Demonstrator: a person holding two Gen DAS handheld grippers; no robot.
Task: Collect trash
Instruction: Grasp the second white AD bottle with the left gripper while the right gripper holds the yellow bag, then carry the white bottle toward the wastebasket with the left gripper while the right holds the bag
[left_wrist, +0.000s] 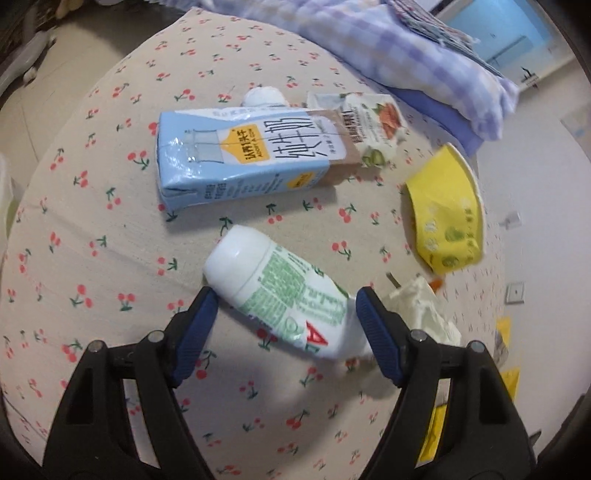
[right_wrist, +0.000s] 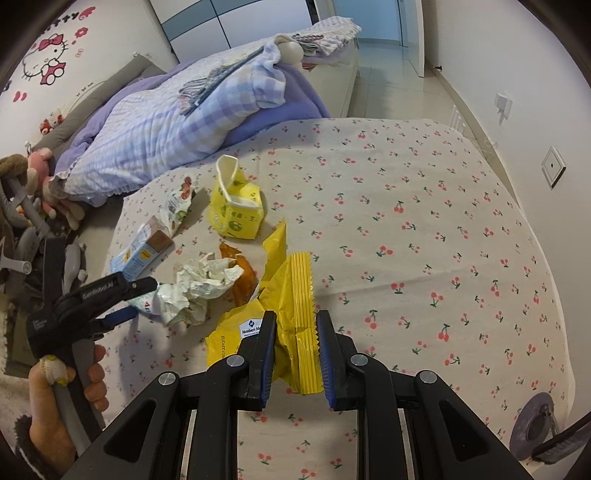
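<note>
My left gripper (left_wrist: 286, 297) is open, its jaws on either side of a white bottle with green print (left_wrist: 280, 291) lying on the cherry-print bed cover (left_wrist: 92, 258). Beyond it lie a blue milk carton (left_wrist: 240, 158), a snack wrapper (left_wrist: 373, 122) and a yellow carton (left_wrist: 447, 210). Crumpled tissue (left_wrist: 424, 310) lies to the right. My right gripper (right_wrist: 296, 328) has its jaws around a yellow snack bag (right_wrist: 291, 317), partly closed but not clearly pinching it. The left gripper (right_wrist: 122, 299), tissue (right_wrist: 199, 288), an orange wrapper (right_wrist: 243, 273), the yellow carton (right_wrist: 236, 210) and the blue carton (right_wrist: 144, 251) show in the right wrist view.
A purple checked quilt (right_wrist: 173, 129) lies at the back of the bed. Plush toys (right_wrist: 40, 173) sit at the left. The bed's right edge (right_wrist: 546, 258) drops toward a white wall with a socket (right_wrist: 553, 166). A grey round object (right_wrist: 535, 428) lies on the floor.
</note>
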